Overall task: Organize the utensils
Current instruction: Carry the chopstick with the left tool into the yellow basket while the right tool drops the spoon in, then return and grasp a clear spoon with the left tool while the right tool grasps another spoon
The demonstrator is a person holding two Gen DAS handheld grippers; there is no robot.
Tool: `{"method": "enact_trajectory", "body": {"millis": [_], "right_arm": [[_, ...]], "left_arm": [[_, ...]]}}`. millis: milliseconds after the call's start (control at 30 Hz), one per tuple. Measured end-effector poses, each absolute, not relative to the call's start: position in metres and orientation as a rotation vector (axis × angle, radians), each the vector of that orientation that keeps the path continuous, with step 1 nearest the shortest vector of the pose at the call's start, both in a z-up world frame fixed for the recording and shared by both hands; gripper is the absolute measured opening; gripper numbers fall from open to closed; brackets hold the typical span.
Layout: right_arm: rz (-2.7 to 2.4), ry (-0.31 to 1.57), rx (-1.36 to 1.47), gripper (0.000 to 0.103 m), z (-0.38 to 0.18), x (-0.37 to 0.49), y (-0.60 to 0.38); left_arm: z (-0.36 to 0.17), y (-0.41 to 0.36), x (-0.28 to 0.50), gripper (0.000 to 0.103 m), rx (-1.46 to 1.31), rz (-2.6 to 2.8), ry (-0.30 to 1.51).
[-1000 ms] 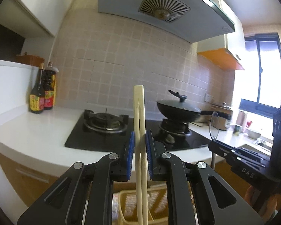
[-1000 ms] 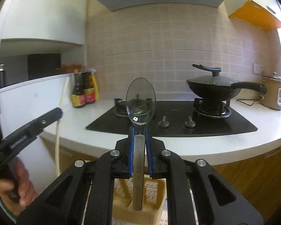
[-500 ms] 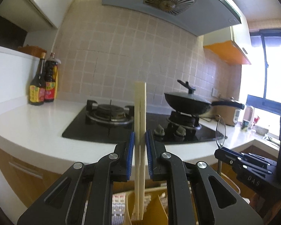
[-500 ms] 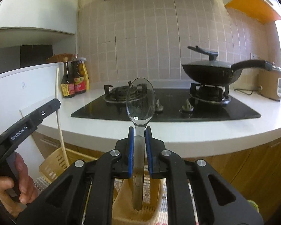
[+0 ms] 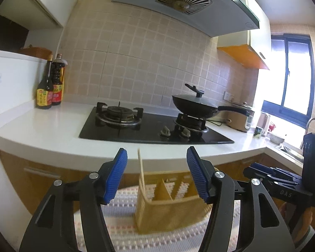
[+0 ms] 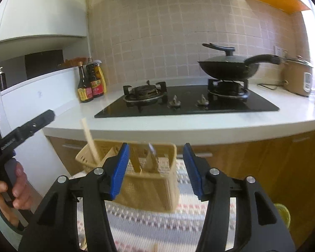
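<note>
Both loads were released within the last half-second: left gripper (image 5: 156, 173) and right gripper (image 6: 156, 171) are spread wide, empty; chopsticks (image 5: 141, 174) and spoon (image 6: 152, 155) are deposited in the basket (image 6: 149, 185) beyond them.

A tan slatted basket (image 6: 149, 187) with inner dividers stands on a striped mat (image 6: 157, 220). Pale wooden chopsticks (image 5: 141, 174) lean upright in its left end compartment. A blurred metal spoon (image 6: 152, 157) is tilted in a middle compartment.
</note>
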State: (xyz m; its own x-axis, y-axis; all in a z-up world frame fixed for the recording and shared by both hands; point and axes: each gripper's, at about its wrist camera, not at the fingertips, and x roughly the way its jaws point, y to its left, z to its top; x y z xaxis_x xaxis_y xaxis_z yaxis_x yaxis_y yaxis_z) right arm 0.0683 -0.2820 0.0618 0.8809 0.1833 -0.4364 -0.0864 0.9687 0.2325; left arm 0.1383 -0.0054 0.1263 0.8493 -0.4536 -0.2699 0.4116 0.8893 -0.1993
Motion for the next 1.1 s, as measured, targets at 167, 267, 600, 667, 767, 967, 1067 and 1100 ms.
{"method": "enact_trajectory", "body": {"millis": [167,267,600,667,767,967,1067,1100], "right_arm": [[0.15,0.559,0.247,0.049,0.063,0.032,-0.287],[0.135,0.628,0.245,0.049,0.059,0.008,-0.285],[0.178,0.82,0.24,0.049,0.023,-0.037,-0.271],[0.215,0.874,0.265,0.049,0.01,-0.04,-0.268],[0.245,0.938,0.274,0.049,-0.005,-0.039,-0.263],[0.313,1.046,0.291,0.035,-0.031,-0.031,-0.251],[0.402,1.104,0.336,0.035,-0.043,-0.022,-0.235],[0.413,1.118,0.337,0.035,-0.046,-0.019,-0.232]], "left_arm": [[0.129,0.003,0.104,0.057,-0.113,-0.444,0.363],[0.125,0.009,0.083,0.057,-0.119,-0.447,0.412],[0.071,0.015,0.034,0.057,-0.057,-0.441,0.707],[0.051,0.016,0.037,0.055,-0.049,-0.423,0.82],[0.015,0.02,0.05,0.05,-0.095,-0.419,0.995],[-0.029,0.008,0.064,0.035,-0.091,-0.423,1.135],[-0.038,0.003,0.068,0.029,-0.048,-0.404,1.144],[-0.041,0.004,0.071,0.028,-0.048,-0.411,1.154]]}}
